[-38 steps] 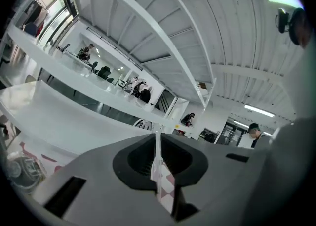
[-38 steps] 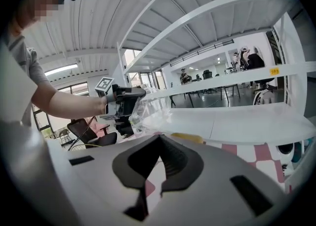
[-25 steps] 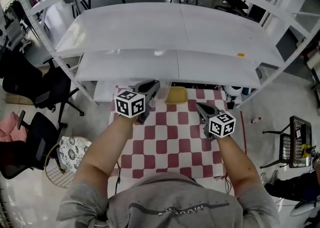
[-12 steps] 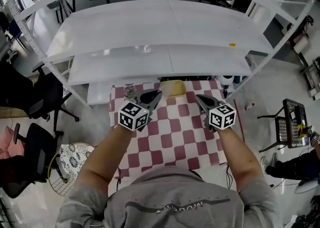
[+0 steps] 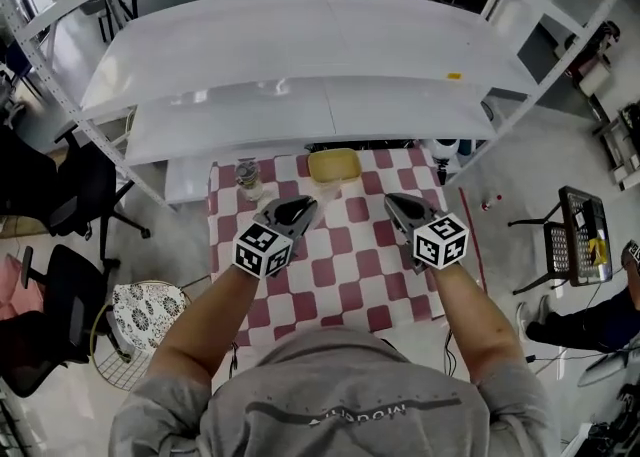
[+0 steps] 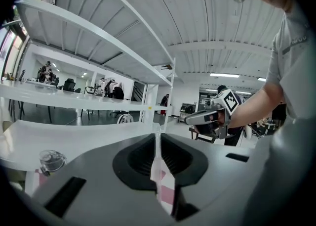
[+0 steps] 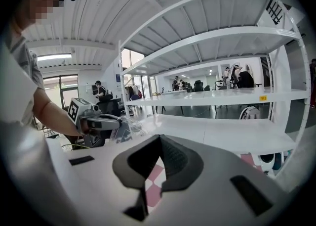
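Head view: both tongs over the red-and-white checked table point(image 5: 345, 275), side by side but well apart.

Left tongs point(image 5: 303, 207) at about 9 o'clock of the table's middle, jaws pinched together on a clear plastic bag point(image 7: 123, 128). In the left gripper view a thin film edge stands up between the jaws. In the right gripper view the crinkled bag hangs at the tips, off the cloth.

Right tongs point(image 5: 396, 204) at about 3 o'clock, jaws closed tip to tip with nothing between them. They are apart from the bag.

Change over the last second: both tongs have drawn back from under the edge of the white shelf rack point(image 5: 300, 45) to mid-table. The left gripper view, tipped up at the shelf undersides a moment ago, now sits level and looks across at the right tongs.

The far edge of the table is now uncovered. A yellow tray point(image 5: 333, 164) sits at 12 o'clock and a clear bottle point(image 5: 248, 176) stands at 11 o'clock. Both lie beyond the tongs and neither is touched.

Reading: the bag is carried by the left side alone. The grip on it is unchanged, and it is now out in the open above the table.
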### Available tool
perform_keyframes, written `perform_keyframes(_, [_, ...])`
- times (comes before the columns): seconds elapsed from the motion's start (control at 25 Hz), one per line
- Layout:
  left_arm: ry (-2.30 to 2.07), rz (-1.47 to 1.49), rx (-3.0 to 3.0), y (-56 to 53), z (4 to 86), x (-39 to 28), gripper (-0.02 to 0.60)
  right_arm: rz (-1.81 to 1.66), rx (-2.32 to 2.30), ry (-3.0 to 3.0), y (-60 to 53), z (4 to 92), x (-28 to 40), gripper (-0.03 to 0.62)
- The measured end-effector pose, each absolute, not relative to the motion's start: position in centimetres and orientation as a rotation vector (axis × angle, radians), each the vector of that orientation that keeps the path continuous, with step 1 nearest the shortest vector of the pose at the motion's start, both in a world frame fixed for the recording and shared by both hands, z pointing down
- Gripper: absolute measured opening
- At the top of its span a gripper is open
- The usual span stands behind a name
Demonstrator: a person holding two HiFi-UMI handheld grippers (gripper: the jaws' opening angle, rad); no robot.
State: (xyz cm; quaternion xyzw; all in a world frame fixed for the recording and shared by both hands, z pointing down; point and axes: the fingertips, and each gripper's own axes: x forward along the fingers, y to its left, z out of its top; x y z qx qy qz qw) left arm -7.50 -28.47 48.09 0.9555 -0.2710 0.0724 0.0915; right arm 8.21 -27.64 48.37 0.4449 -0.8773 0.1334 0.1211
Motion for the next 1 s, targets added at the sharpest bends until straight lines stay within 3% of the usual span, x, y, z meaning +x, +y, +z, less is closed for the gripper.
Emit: perform_keyframes(1.0, [-0.968, 0.442, 2.810, -20.5, 54.5, -3.6, 0.040, 0.486, 1.004, -2.630, -23.9, 55.3, 9.8, 0.025])
